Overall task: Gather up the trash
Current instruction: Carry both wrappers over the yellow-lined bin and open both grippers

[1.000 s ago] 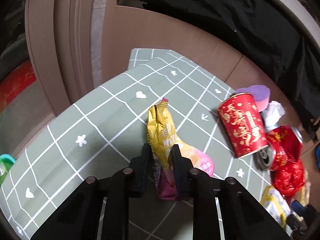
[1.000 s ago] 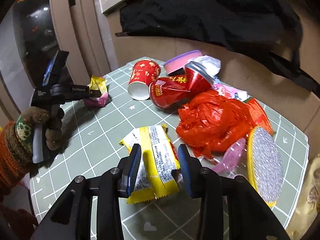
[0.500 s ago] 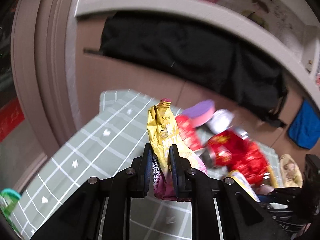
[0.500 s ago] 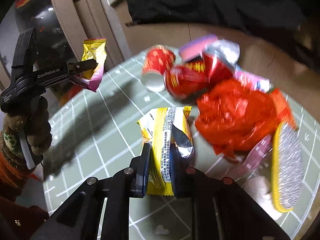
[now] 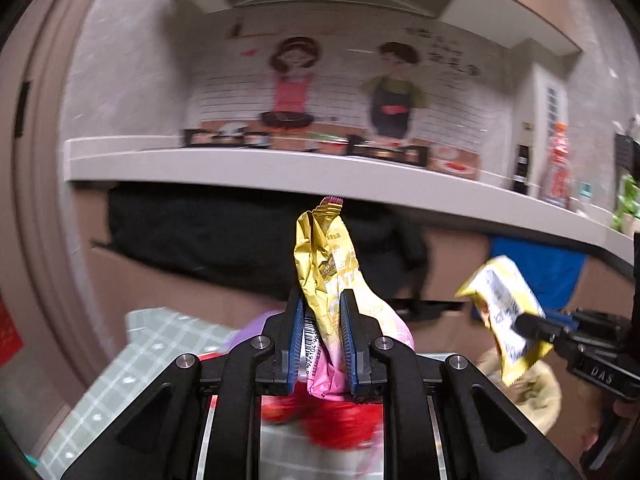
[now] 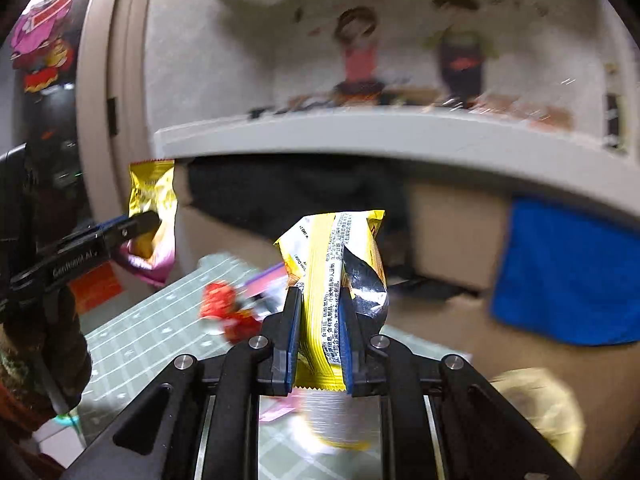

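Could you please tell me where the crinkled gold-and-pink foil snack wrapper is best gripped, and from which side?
Pinch the gold-and-pink foil snack wrapper across its lower half, coming from the pink bottom end, as the left gripper does: it is thin and flattened, so pads close on its two broad faces.

Far back, a grey wall (image 5: 132, 80) with a big cartoon drawing (image 5: 340, 88) of two people cooking. Below that, a long pale shelf (image 5: 280, 168) running left to right, with dark cloth (image 5: 192, 232) hanging under it and a blue cloth (image 6: 568, 272) at the right. Near and low, a green table (image 6: 152, 340) with white lines.
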